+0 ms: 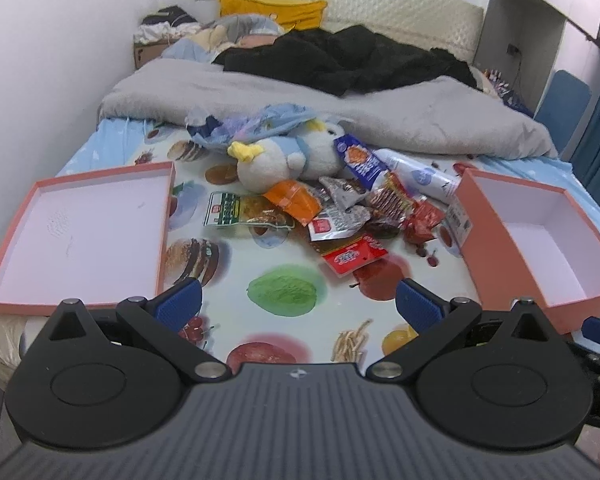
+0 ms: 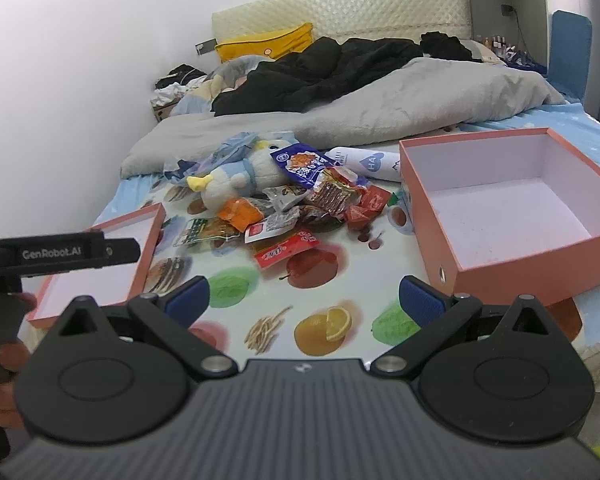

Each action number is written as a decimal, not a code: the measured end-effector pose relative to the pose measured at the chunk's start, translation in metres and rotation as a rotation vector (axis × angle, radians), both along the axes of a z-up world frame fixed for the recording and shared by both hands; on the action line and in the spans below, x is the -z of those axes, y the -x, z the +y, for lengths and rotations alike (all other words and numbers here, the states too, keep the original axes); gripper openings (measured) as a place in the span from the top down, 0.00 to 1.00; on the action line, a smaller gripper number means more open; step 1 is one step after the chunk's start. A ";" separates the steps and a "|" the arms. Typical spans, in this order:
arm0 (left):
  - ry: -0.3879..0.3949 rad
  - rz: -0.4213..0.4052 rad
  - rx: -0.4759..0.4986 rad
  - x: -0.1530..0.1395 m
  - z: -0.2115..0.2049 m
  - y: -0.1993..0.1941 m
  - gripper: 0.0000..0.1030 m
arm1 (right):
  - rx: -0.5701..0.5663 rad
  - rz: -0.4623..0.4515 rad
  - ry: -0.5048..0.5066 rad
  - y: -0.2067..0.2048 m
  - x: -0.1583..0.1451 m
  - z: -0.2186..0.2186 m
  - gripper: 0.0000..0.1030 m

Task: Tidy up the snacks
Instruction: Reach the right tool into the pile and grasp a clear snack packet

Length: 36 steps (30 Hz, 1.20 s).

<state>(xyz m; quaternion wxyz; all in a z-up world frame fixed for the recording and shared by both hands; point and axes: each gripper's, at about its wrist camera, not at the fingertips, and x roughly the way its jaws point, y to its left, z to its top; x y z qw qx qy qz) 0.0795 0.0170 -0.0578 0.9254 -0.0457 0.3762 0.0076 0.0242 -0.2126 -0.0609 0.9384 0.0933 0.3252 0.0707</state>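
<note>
A heap of snack packets [image 1: 340,208] [image 2: 300,208] lies mid-bed on a fruit-print sheet: a red packet [image 1: 354,256] [image 2: 286,250] nearest me, an orange one [image 1: 294,198] [image 2: 240,212], a green-labelled one [image 1: 240,212] and a blue-and-white bag [image 1: 360,160] [image 2: 300,164]. A shallow pink lid [image 1: 80,236] [image 2: 136,256] sits to the left, a deeper pink box [image 1: 540,240] [image 2: 508,204] to the right; both hold nothing. My left gripper [image 1: 298,304] and right gripper [image 2: 304,298] hover open at the near edge, short of the heap.
A plush penguin [image 1: 292,156] [image 2: 236,176] and a white tube [image 1: 416,172] [image 2: 372,164] lie against the heap. Behind are a grey duvet [image 1: 340,108], black clothes [image 1: 340,60] and a yellow pillow [image 1: 272,8]. The left-hand device and a hand [image 2: 4,320] show at the left.
</note>
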 end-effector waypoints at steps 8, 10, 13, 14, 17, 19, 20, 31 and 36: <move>0.006 0.041 0.012 0.022 0.009 -0.053 0.00 | -0.040 0.029 0.002 -0.046 0.015 0.012 0.00; 0.021 0.050 0.016 0.028 0.012 -0.067 0.00 | -0.055 0.039 0.002 -0.059 0.020 0.017 0.00; 0.047 0.058 0.019 0.038 0.018 -0.088 0.00 | -0.078 0.046 0.016 -0.080 0.029 0.025 0.00; 0.053 0.059 0.023 0.041 0.019 -0.094 0.00 | -0.083 0.049 0.019 -0.085 0.031 0.026 0.00; 0.061 0.073 0.041 0.053 0.023 -0.118 0.00 | -0.094 0.060 0.024 -0.107 0.038 0.030 0.00; 0.084 0.079 0.059 0.062 0.028 -0.135 0.00 | -0.095 0.068 0.029 -0.122 0.044 0.031 0.00; 0.095 0.082 0.064 0.066 0.030 -0.143 0.00 | -0.097 0.071 0.032 -0.131 0.047 0.031 0.00; 0.091 0.102 0.178 0.110 0.036 -0.234 0.00 | -0.148 0.067 0.079 -0.214 0.079 0.043 0.00; 0.046 0.096 0.248 0.128 0.032 -0.271 0.00 | -0.181 0.083 0.093 -0.250 0.099 0.050 0.04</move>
